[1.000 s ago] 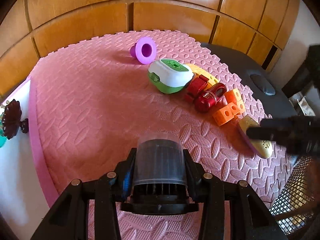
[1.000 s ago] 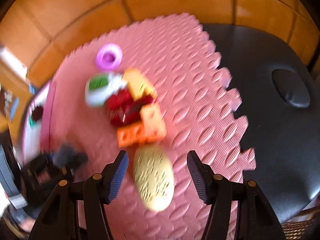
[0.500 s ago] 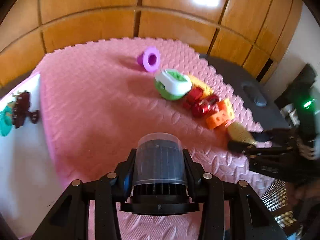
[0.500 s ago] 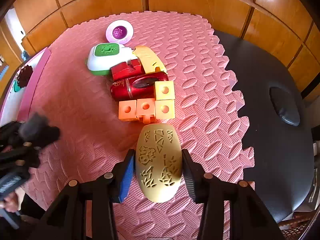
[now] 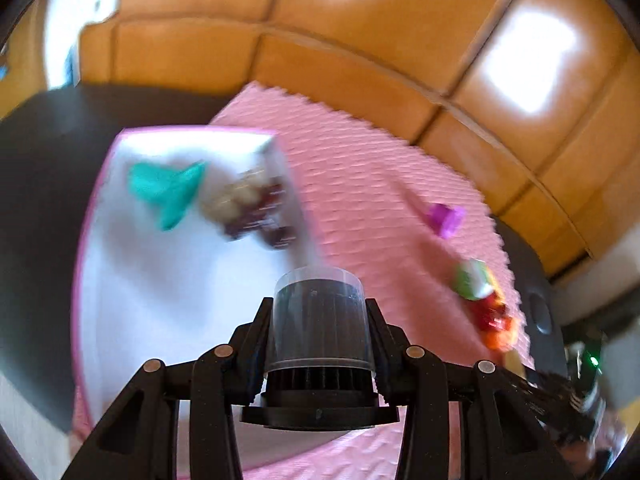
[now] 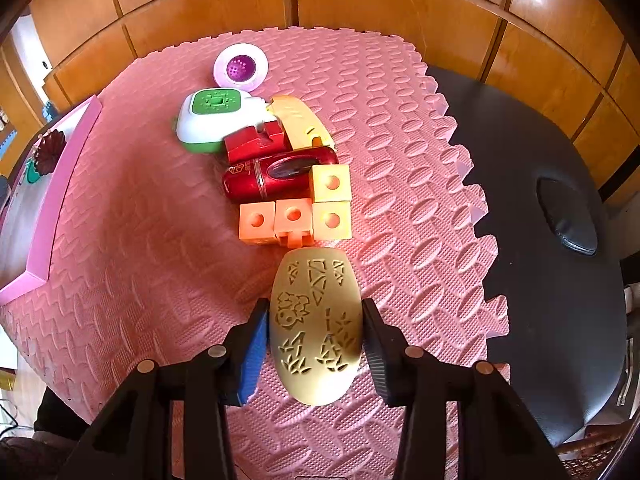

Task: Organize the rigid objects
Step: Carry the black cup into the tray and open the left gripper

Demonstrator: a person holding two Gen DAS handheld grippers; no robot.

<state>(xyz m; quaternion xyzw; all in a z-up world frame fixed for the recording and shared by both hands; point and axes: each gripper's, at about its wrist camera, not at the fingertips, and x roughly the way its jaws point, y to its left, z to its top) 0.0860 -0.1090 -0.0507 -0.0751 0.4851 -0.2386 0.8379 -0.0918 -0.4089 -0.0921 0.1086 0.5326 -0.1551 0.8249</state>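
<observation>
The right gripper (image 6: 316, 330) has just been closing, and its pads now press both flanks of the yellow oval toy (image 6: 316, 326), which lies flat on the pink foam mat (image 6: 132, 220); the oval's face bears cut-out shapes, no readable words; at twelve o'clock from it sit four orange and yellow cubes (image 6: 296, 212), three in a row and one on top at the right; beyond them one red bottle-shaped case (image 6: 276, 174) lies on its side, with a small emblem I cannot read; further on, one red block (image 6: 256, 142), one yellow curved piece (image 6: 300, 122), one green-and-white box (image 6: 212, 118), one purple cup (image 6: 240, 68).

The left gripper (image 5: 320, 320) clamps narrowly on a black ribbed cylinder under a clear cap (image 5: 318, 320), held above a white tray with a pink rim (image 5: 160, 300); the view is blurred.
</observation>
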